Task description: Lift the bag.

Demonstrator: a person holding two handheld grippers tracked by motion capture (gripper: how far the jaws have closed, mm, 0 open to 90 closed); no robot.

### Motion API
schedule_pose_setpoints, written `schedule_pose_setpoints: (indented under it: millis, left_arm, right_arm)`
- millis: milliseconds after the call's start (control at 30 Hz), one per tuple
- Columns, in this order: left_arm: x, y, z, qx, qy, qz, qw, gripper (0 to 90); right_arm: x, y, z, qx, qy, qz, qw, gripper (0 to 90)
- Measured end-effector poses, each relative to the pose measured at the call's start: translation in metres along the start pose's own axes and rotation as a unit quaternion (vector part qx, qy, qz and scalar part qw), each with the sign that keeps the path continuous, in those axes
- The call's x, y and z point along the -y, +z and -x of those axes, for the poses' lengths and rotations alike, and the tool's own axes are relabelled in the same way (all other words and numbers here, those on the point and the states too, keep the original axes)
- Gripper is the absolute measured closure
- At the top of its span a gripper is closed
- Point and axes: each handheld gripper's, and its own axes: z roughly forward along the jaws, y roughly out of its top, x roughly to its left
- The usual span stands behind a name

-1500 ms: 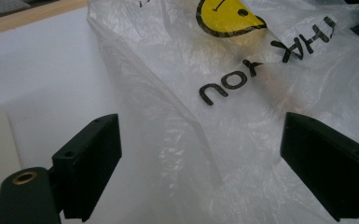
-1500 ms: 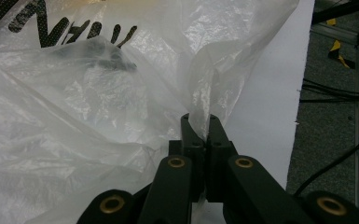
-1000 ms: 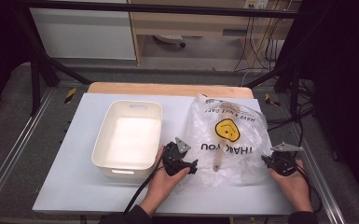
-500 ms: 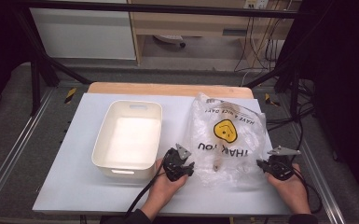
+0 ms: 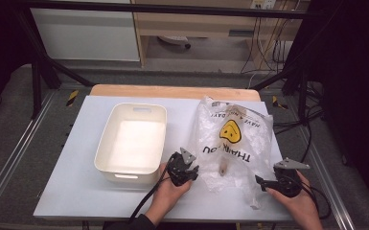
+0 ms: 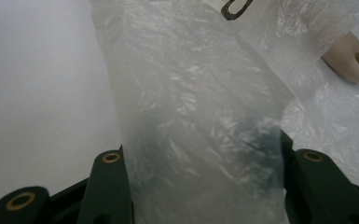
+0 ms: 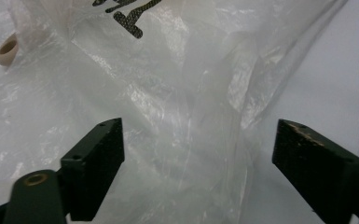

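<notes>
Right tongs (image 5: 260, 180) slid left (just opened, released); left tongs (image 5: 191, 173) grasping bag (image 5: 232, 143).

A white table (image 5: 76, 191) stands on grey floor (image 5: 9, 143), wooden shelving (image 5: 196, 24) behind it.

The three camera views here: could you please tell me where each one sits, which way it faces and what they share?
High view: fixed above the person's side, facing forward and down on the white rectangular tub, both hands and grippers at the bottom.
Left gripper view: rides the left gripper, facing along its jaws, clear plastic between them.
Right gripper view: rides the right gripper, jaws apart, just opened.
Shared: the clear smiley-print plastic bag and beige wooden handle.
</notes>
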Motion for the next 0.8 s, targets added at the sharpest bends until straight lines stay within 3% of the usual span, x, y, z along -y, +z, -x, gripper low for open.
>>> schedule_pose_setpoints:
  millis: [200, 333, 400, 500, 600, 667, 800]
  left_arm:
    - [0.000, 0.000, 0.000, 0.000, 0.000, 0.001, 1.0000, 50.5]
    - [0.001, 0.000, 0.000, -0.001, -0.001, 0.003, 1.0000, 50.6]
    - [0.001, 0.000, 0.001, -0.001, -0.001, 0.004, 1.0000, 50.8]
    - [0.002, -0.001, 0.001, -0.002, 0.002, 0.005, 1.0000, 52.4]
    - [0.002, -0.003, 0.004, 0.006, 0.007, 0.004, 0.9999, 60.7]
    - [0.003, -0.004, 0.005, 0.014, 0.010, 0.004, 0.9998, 66.3]
    - [0.003, -0.004, 0.007, 0.025, 0.014, 0.006, 0.9996, 76.2]
  right_arm:
    - [0.010, -0.004, -0.006, -0.002, 0.014, -0.009, 0.9999, 10.1]
    - [0.016, -0.005, -0.011, -0.011, 0.010, -0.022, 0.9996, 11.3]
    - [0.018, -0.004, -0.016, -0.006, -0.005, -0.024, 0.9997, 11.8]
    - [0.017, -0.005, -0.020, -0.014, -0.010, -0.019, 0.9997, 24.2]
    - [0.015, -0.006, -0.023, -0.023, -0.022, -0.015, 0.9994, 38.8]
    - [0.013, -0.005, -0.025, -0.034, -0.032, -0.009, 0.9989, 53.2]
    - [0.009, -0.003, -0.028, -0.041, -0.045, -0.015, 0.9980, 66.6]
